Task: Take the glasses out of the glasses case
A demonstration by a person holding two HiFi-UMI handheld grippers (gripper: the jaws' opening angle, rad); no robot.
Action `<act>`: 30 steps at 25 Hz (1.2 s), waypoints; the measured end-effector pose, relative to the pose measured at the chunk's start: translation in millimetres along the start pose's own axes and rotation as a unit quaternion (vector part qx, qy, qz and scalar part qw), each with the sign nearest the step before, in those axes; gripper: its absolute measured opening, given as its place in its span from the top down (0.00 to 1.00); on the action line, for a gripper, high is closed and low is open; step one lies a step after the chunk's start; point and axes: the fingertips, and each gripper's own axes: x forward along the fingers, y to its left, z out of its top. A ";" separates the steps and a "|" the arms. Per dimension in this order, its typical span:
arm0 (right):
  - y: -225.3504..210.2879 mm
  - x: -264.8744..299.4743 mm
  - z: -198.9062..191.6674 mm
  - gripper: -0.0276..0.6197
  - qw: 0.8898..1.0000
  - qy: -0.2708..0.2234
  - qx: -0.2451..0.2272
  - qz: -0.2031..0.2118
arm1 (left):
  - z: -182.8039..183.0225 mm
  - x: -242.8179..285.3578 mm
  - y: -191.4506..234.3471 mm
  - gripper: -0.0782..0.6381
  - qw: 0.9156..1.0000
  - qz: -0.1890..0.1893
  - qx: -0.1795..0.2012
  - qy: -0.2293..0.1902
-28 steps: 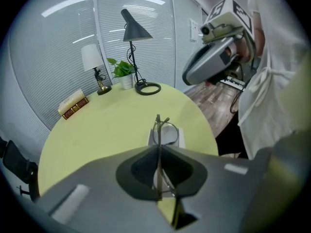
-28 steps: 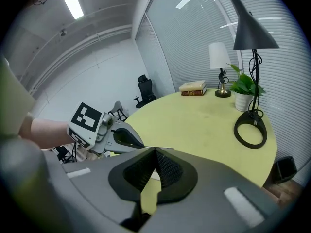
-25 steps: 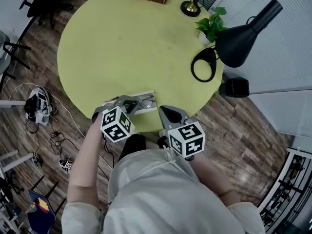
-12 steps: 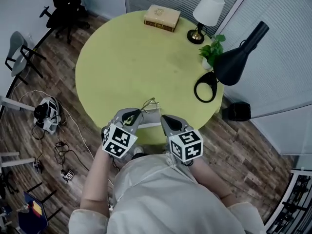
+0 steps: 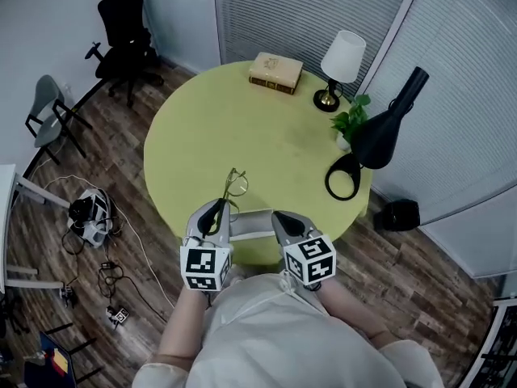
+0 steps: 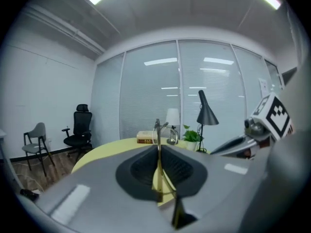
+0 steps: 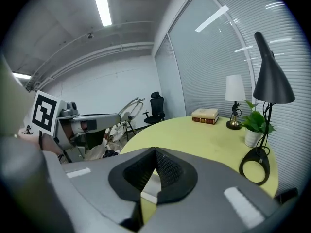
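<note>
Thin gold-rimmed glasses (image 5: 236, 183) hang above the near edge of the round yellow table (image 5: 242, 128), clear of the case. My left gripper (image 5: 216, 211) is shut on one temple arm; in the left gripper view the wire (image 6: 158, 130) runs up between the closed pads. The white glasses case (image 5: 252, 225) lies at the table's near edge, between both grippers. My right gripper (image 5: 280, 217) is shut on the case, whose white edge (image 7: 149, 186) shows between its pads. The right gripper view shows the glasses (image 7: 127, 107) at the tip of the left gripper (image 7: 116, 116).
At the table's far side lie a book (image 5: 276, 72) and a small white-shaded lamp (image 5: 339, 67). A potted plant (image 5: 352, 125) and a black desk lamp (image 5: 380, 140) stand at the right edge. Chairs (image 5: 121, 23) and cables (image 5: 89, 212) are on the floor to the left.
The left gripper has lifted the glasses up and out of the case. The right gripper stays on the case. The head view has pulled back, so more of the room shows.
</note>
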 end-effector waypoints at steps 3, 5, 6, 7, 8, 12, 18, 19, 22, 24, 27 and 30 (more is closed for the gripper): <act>-2.7 -7.7 9.5 0.96 1.000 -0.025 -0.002 -0.011 | 11.6 -10.7 4.6 0.86 0.998 0.043 -0.020 -0.031; -1.6 -12.4 14.6 0.96 0.999 -0.040 -0.002 -0.018 | 14.4 -18.6 5.2 0.86 0.997 0.057 -0.035 -0.042; 0.2 -14.5 16.7 0.96 0.999 -0.045 -0.003 -0.021 | 14.5 -22.6 5.0 0.86 0.996 0.059 -0.042 -0.045; 2.0 -16.0 18.4 0.96 0.999 -0.049 -0.006 -0.024 | 14.0 -25.6 4.5 0.86 0.996 0.058 -0.048 -0.046; 3.4 -17.1 19.7 0.96 0.998 -0.051 -0.009 -0.027 | 13.0 -27.3 3.6 0.86 0.996 0.056 -0.051 -0.047; 6.2 -19.3 23.9 0.96 0.997 -0.059 -0.025 -0.030 | 10.7 -26.2 2.3 0.86 0.997 0.049 -0.046 -0.046; 1.1 -22.4 31.8 0.96 0.996 -0.074 -0.048 -0.032 | 13.8 -20.6 1.6 0.86 0.996 0.057 -0.044 -0.050; 0.7 -22.6 33.8 0.96 0.995 -0.076 -0.051 -0.032 | 14.8 -19.7 1.7 0.86 0.996 0.058 -0.045 -0.051; 3.4 -23.0 37.5 0.96 0.995 -0.079 -0.062 -0.030 | 17.1 -20.3 2.8 0.86 0.996 0.060 -0.047 -0.053; 4.6 -21.8 37.6 0.96 0.994 -0.078 -0.064 -0.029 | 16.7 -20.2 3.0 0.86 0.996 0.059 -0.048 -0.054; 4.1 -19.5 36.3 0.96 0.995 -0.077 -0.061 -0.027 | 14.5 -19.9 2.2 0.86 0.996 0.056 -0.053 -0.055; 1.2 -18.7 35.9 0.96 0.995 -0.075 -0.057 -0.027 | 15.0 -19.3 0.9 0.86 0.995 0.056 -0.054 -0.056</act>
